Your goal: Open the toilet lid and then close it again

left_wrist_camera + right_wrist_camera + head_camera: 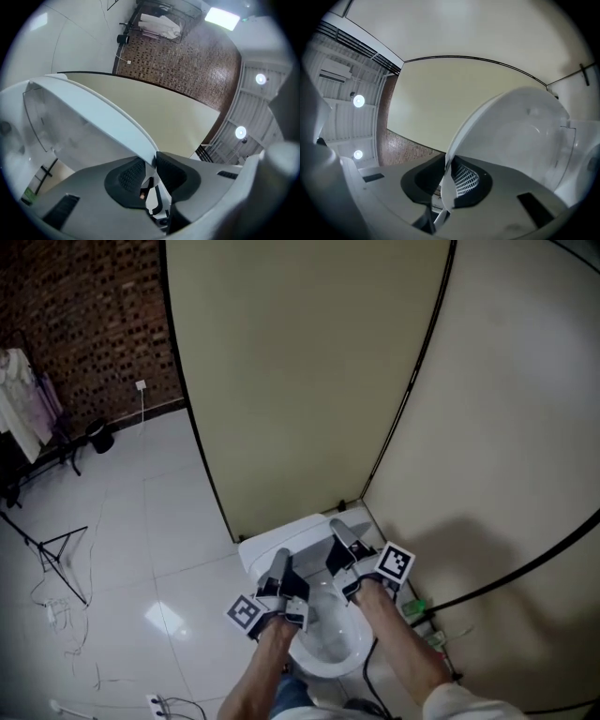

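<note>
White toilet lid (295,540) is seen raised, tilted up behind the toilet bowl (328,648) and close to the beige partition (300,381) beyond the bowl. Its rim is gripped from both sides. Left gripper (279,564) is closed on the rim at the bowl's left; in the left gripper view the dark pads (130,175) are pressed onto the thin edge. Right gripper (339,534) is closed on the rim at the bowl's right, with the edge squeezed between its jaws. Brick wall (84,324) is noted far left of the bowl, and glossy floor tiles (159,521) lie beside it.
</note>
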Demonstrator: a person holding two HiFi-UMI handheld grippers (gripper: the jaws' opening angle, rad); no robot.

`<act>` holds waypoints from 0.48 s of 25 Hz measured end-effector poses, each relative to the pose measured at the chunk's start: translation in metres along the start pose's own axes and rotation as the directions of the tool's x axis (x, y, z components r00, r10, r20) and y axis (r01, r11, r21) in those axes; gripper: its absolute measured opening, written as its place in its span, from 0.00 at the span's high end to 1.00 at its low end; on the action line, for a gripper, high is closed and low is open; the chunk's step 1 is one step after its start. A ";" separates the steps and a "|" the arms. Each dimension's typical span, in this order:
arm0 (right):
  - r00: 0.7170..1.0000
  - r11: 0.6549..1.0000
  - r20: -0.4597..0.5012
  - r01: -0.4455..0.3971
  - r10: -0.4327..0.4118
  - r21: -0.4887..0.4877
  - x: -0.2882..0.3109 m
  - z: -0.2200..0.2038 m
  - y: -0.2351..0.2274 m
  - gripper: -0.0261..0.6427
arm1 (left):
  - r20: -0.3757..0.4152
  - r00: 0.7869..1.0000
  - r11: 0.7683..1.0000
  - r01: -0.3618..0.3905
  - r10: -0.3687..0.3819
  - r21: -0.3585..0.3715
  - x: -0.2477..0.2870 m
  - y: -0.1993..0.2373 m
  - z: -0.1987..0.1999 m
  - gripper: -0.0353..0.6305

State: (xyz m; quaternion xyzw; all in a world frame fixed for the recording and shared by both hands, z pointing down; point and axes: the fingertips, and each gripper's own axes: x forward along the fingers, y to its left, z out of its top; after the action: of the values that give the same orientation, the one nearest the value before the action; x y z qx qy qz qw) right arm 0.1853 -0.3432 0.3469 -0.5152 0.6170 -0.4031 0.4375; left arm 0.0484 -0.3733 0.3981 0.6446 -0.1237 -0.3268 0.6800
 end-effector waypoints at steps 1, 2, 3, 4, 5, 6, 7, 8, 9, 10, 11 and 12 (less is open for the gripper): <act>1.000 1.000 0.009 -0.001 0.001 0.004 0.017 0.004 -0.002 0.91 | 0.007 1.000 1.000 0.001 -0.001 -0.002 0.011 0.000 0.011 0.85; 1.000 1.000 0.015 0.001 -0.001 0.014 0.033 0.008 -0.005 0.91 | 0.013 1.000 1.000 0.001 -0.001 -0.001 0.022 0.000 0.022 0.85; 1.000 1.000 0.020 0.008 -0.008 0.025 0.050 0.013 -0.007 0.91 | 0.019 1.000 1.000 0.002 -0.002 0.000 0.035 -0.001 0.033 0.85; 1.000 0.999 0.022 0.019 -0.019 0.033 0.068 0.018 -0.006 0.91 | 0.025 1.000 1.000 0.003 -0.003 -0.003 0.049 -0.004 0.044 0.85; 0.999 0.999 0.020 0.031 -0.032 0.035 0.088 0.024 -0.003 0.90 | 0.032 0.999 1.000 0.003 -0.003 -0.009 0.065 -0.010 0.056 0.86; 0.999 0.998 0.016 0.044 -0.044 0.034 0.109 0.030 0.002 0.89 | 0.040 0.999 1.000 0.003 -0.002 -0.018 0.080 -0.017 0.068 0.86; 0.998 0.998 0.012 0.055 -0.055 0.035 0.127 0.033 0.005 0.89 | 0.049 0.999 1.000 0.001 0.001 -0.029 0.092 -0.022 0.079 0.86; 0.998 0.997 0.010 0.065 -0.065 0.041 0.139 0.035 0.005 0.89 | 0.057 0.998 0.999 -0.002 0.005 -0.036 0.100 -0.023 0.087 0.86; 0.997 0.996 0.012 0.075 -0.076 0.048 0.145 0.037 0.001 0.89 | 0.064 0.998 0.999 -0.007 0.009 -0.038 0.104 -0.020 0.091 0.86; 0.996 0.995 0.016 0.086 -0.087 0.056 0.148 0.037 -0.005 0.89 | 0.071 0.997 0.999 -0.010 0.013 -0.036 0.106 -0.015 0.094 0.86; 0.995 0.993 0.022 0.096 -0.098 0.065 0.150 0.037 -0.012 0.89 | 0.076 0.997 0.999 -0.013 0.015 -0.031 0.107 -0.010 0.097 0.86; 0.994 0.992 0.029 0.104 -0.107 0.074 0.153 0.036 -0.017 0.89 | 0.078 0.997 1.000 -0.014 0.016 -0.026 0.109 -0.005 0.100 0.86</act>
State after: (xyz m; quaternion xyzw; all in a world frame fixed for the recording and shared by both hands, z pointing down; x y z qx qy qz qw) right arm 0.2119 -0.4986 0.3337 -0.5376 0.5665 -0.4391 0.4441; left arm 0.0700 -0.5186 0.3792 0.6216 -0.1512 -0.3482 0.6852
